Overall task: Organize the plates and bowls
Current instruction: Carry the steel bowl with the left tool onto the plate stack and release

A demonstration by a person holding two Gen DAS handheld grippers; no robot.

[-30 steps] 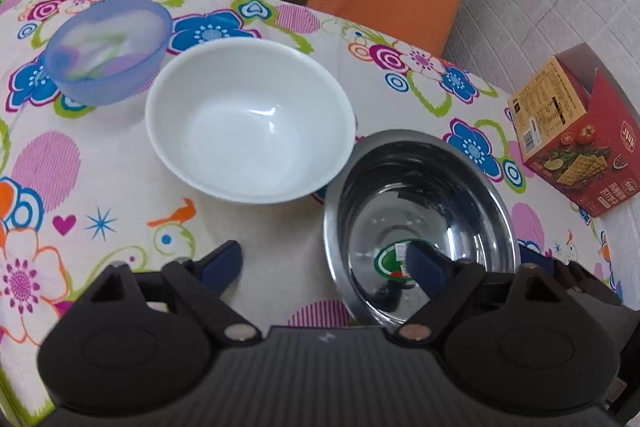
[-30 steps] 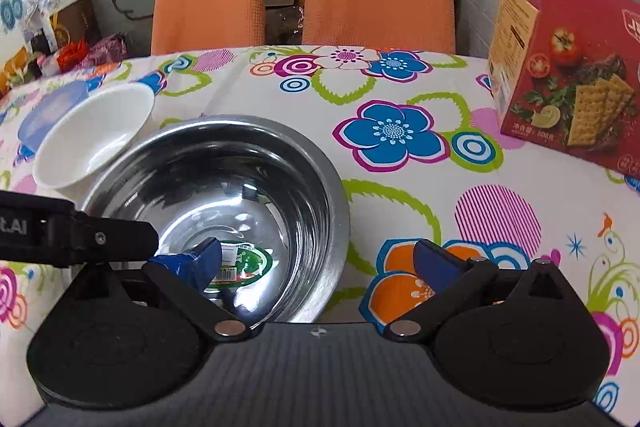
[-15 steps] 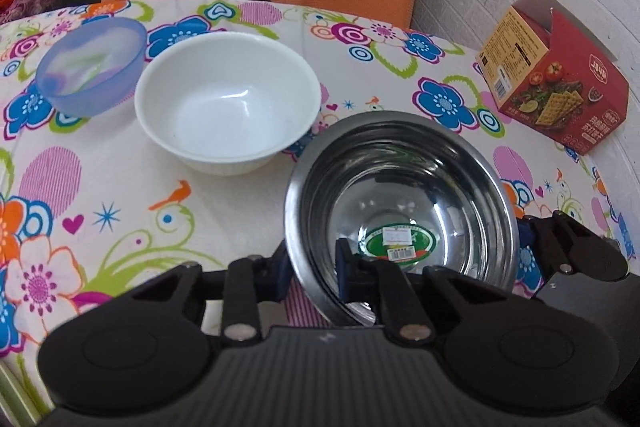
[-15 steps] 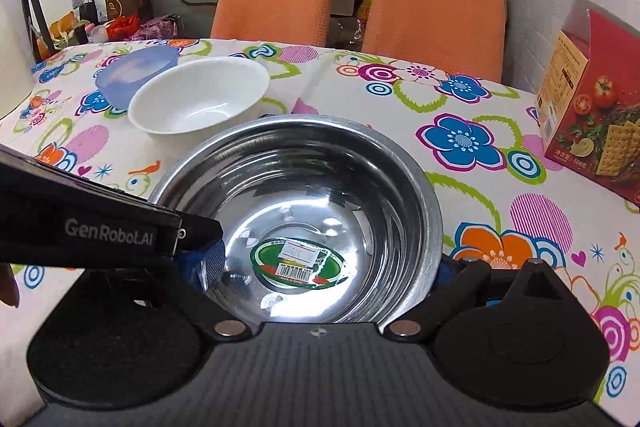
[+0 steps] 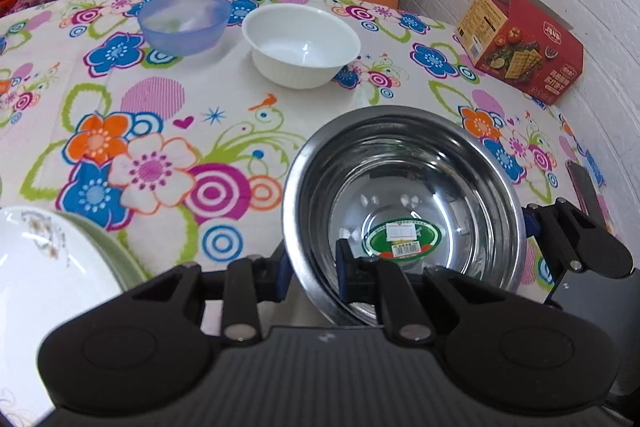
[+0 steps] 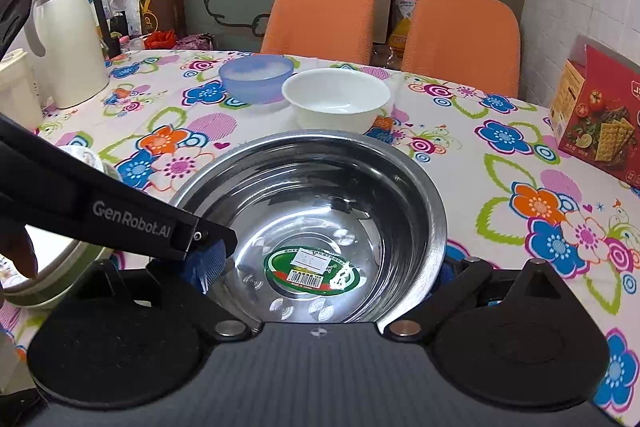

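Note:
A steel bowl with a green sticker inside is at the near right of the flowered table. My left gripper is shut on its near-left rim, one pad outside and one inside. In the right wrist view my right gripper stands open with the steel bowl between its wide-spread fingers; one of its fingers shows at the bowl's right side. A white bowl and a translucent blue bowl stand side by side farther back. At near left, a white plate lies on a green plate.
A red cracker box stands at the right by the white brick wall. A white jug is at the far left of the table. Two orange chairs stand behind it. A dark flat object lies at the table's right edge.
My left gripper went from open to shut on the steel bowl's rim. The bowl has since moved toward me and left, away from the white bowl and nearer the plates.

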